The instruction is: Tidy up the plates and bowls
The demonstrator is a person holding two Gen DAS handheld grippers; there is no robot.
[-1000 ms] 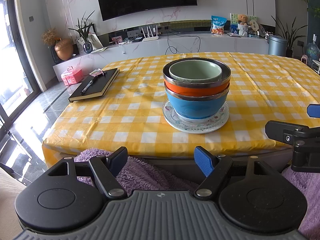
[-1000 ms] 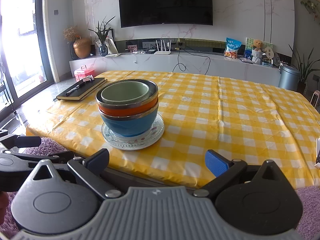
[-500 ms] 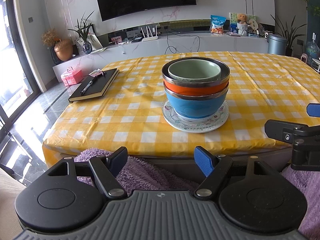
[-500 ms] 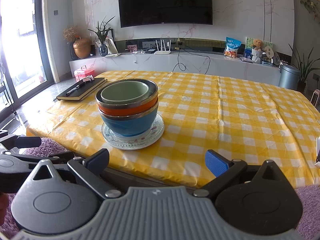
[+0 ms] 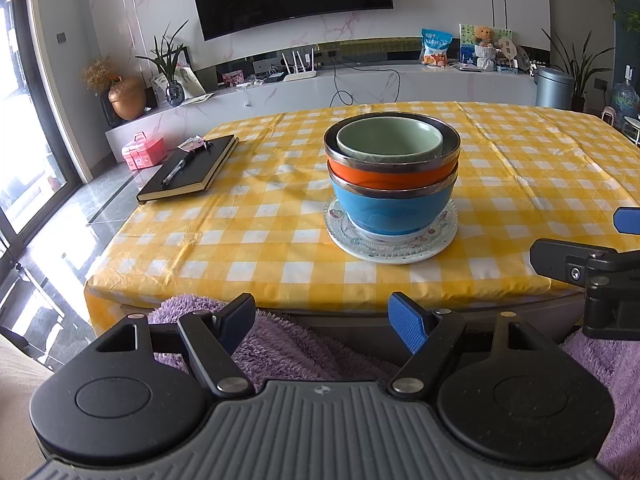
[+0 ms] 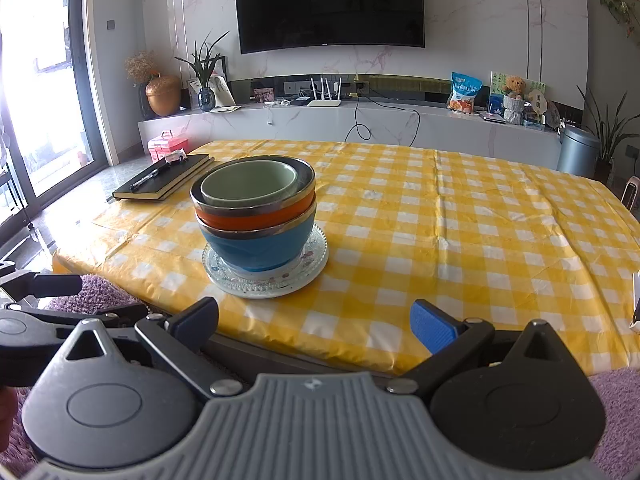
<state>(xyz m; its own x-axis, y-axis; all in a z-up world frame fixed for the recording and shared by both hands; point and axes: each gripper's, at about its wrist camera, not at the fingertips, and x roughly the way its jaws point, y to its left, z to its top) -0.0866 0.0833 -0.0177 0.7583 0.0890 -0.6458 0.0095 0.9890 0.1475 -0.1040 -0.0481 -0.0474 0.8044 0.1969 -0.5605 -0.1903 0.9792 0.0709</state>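
The table (image 5: 280, 248) wears a yellow check cloth, and its near edge runs just beyond both grippers, with purple fleece (image 5: 304, 344) below it. On the cloth, close to that near edge, a glass plate (image 5: 390, 246) carries three nested bowls: a blue bowl (image 5: 392, 210) at the bottom, an orange bowl (image 5: 386, 174) in it, and a green bowl (image 5: 390, 140) on top. To the far left of the stack lies a black book (image 5: 188, 170) with a pen (image 5: 176, 170) on it, well apart from the plate. The cloth to the right and behind the stack lies bare and wide. The left gripper (image 5: 322, 322) hangs off the table's near edge, tilted down toward the stack, jaws spread wide with nothing between them. The right gripper (image 6: 314, 320) sits likewise off the edge, jaws wide and empty, the stack ahead and to its left. The left view catches the right gripper's fingers (image 5: 576, 266) at its right edge; the right view shows the left gripper's arm at its left edge, plus the broad bare cloth (image 6: 480, 232) to the right.
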